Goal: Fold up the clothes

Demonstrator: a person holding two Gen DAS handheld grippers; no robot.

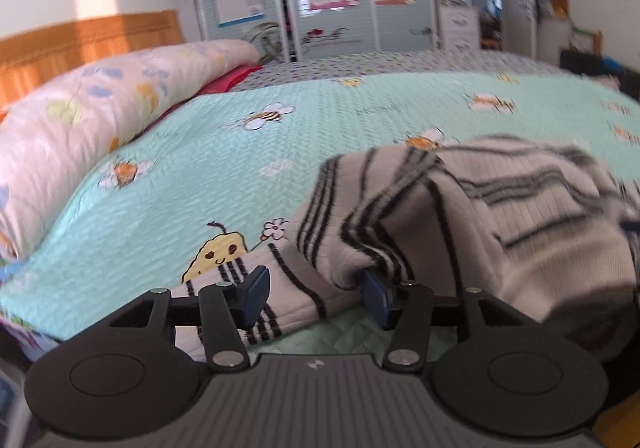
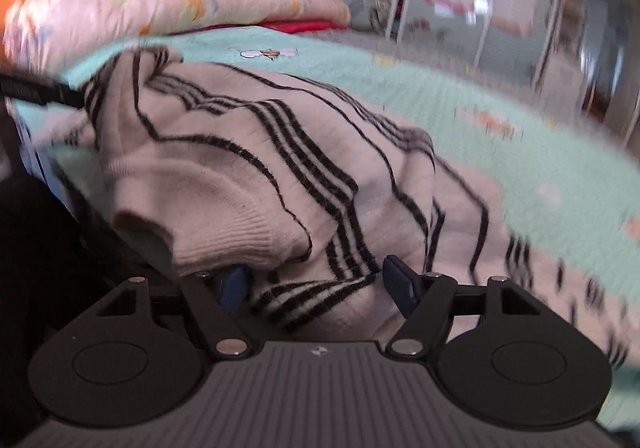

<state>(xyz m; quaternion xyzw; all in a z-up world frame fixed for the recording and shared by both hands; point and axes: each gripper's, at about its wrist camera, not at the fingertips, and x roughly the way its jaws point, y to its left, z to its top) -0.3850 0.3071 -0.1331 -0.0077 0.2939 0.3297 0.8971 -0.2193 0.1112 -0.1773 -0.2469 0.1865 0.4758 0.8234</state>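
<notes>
On the mint bedspread (image 1: 192, 176) the bunched striped sweater (image 2: 248, 168) points nowhere clear; both grippers' fingers (image 1: 256, 298) gape.

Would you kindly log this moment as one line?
task: fold | sweater: bunched on bed | left tongs: open | right tongs: open

White knit sweater (image 2: 248, 176) with black stripes, rumpled and partly doubled over, lying on the mint bedspread (image 1: 192, 184).
</notes>
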